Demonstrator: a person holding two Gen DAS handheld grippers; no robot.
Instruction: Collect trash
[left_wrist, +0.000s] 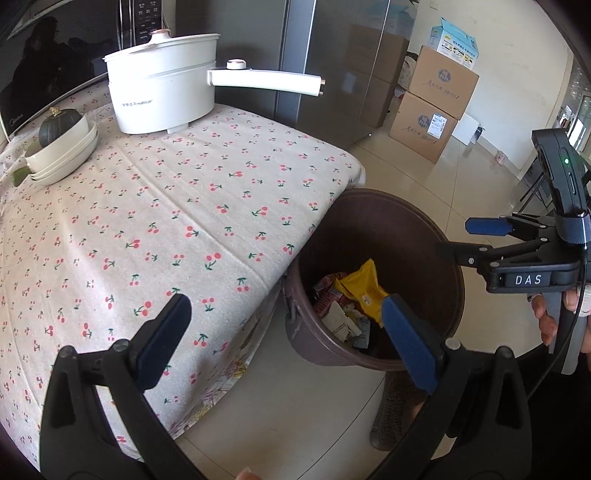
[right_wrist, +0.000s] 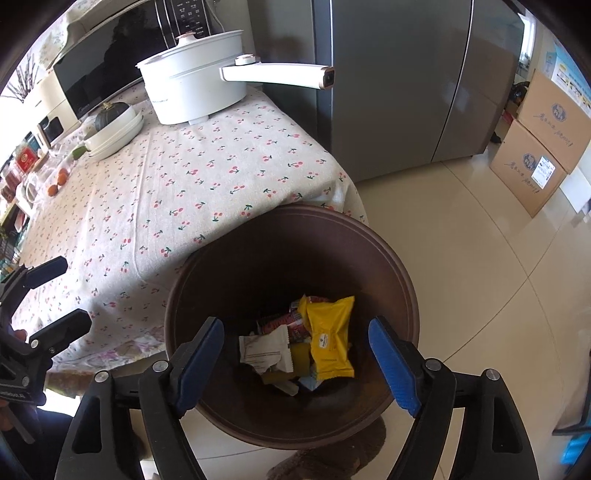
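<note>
Our right gripper (right_wrist: 295, 363) hangs spread and empty over the bin (right_wrist: 400, 273), apparently so dropped trash falls straight in; wrappers (right_wrist: 330, 338) lie at its bottom. Our left gripper (left_wrist: 284, 339), also spread and empty, sits above the table's (left_wrist: 166, 206) corner beside the bin. Only the right view shows fruit along the table's far left edge.

1. The counter (left_wrist: 192, 206) hides the near-left part of the brown bin's (left_wrist: 436, 236) rim
2. The yellow wrapper (right_wrist: 330, 338) covers most of the trash beneath it
3. Print on the cardboard boxes (left_wrist: 439, 79) is too small to read
4. The dark squash (left_wrist: 59, 123) sits half hidden behind the bowl's (left_wrist: 61, 153) wall
</note>
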